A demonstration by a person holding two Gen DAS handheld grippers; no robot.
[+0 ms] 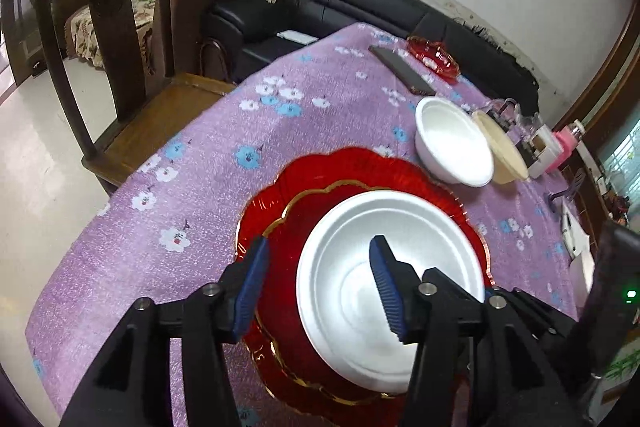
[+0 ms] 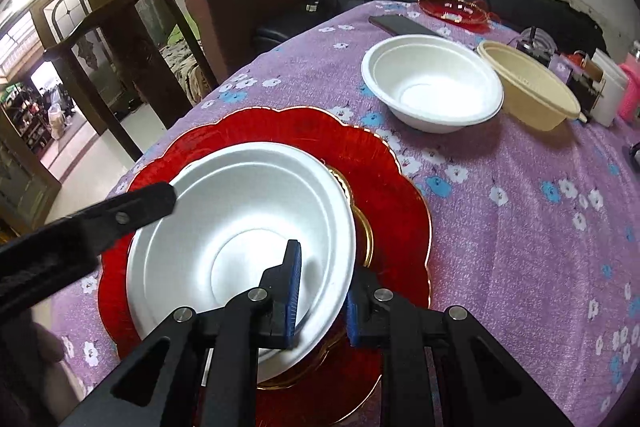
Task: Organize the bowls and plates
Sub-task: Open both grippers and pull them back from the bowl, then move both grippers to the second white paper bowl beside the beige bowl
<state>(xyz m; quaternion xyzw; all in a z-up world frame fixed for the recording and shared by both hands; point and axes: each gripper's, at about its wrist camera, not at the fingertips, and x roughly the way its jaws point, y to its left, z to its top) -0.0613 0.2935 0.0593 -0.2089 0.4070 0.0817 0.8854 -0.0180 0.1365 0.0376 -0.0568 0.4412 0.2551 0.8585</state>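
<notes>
A white foam bowl point(image 1: 360, 267) point(image 2: 240, 227) rests on a large red scalloped plate point(image 1: 288, 203) point(image 2: 384, 163) with gold trim. My left gripper point(image 1: 320, 283) is open, its jaws straddling the bowl's left rim. My right gripper point(image 2: 320, 291) straddles the bowl's near right rim, one pad inside and one outside, with a small gap showing. A second white bowl point(image 1: 452, 139) point(image 2: 432, 79) and a cream bowl point(image 1: 502, 151) point(image 2: 528, 87) sit farther back. A small red dish point(image 1: 432, 57) point(image 2: 454, 7) sits at the far edge.
The table wears a purple flowered cloth point(image 1: 200, 187) point(image 2: 520, 207). A dark phone point(image 1: 402, 69) point(image 2: 400, 25) lies near the small red dish. Jars and a pink container point(image 1: 568, 143) stand at the right. A wooden chair point(image 1: 120, 67) and black sofa point(image 1: 360, 7) stand beyond.
</notes>
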